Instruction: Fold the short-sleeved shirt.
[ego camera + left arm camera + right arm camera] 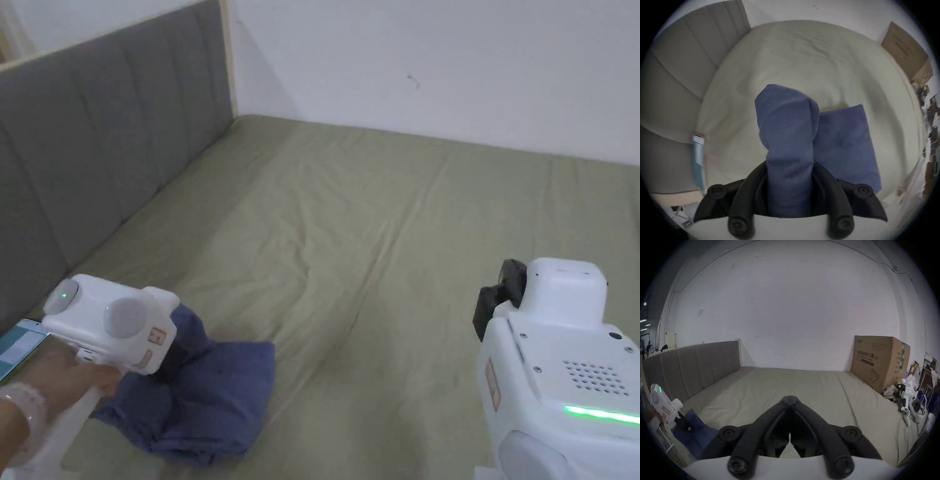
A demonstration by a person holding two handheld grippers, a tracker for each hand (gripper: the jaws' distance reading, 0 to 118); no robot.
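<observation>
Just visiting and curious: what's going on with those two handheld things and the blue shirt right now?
Left gripper: jaws shut on blue shirt, bunched at bed's near edge. Right gripper: jaws shut, holding nothing, above bare sheet. Nothing in the way.

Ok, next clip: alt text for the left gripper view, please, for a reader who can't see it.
The left gripper has its black jaws closed on a bunched fold of a blue shirt, the rest of which lies on an olive-green bed sheet. A grey padded headboard runs along the left, and a cardboard box stands at the far right.
</observation>
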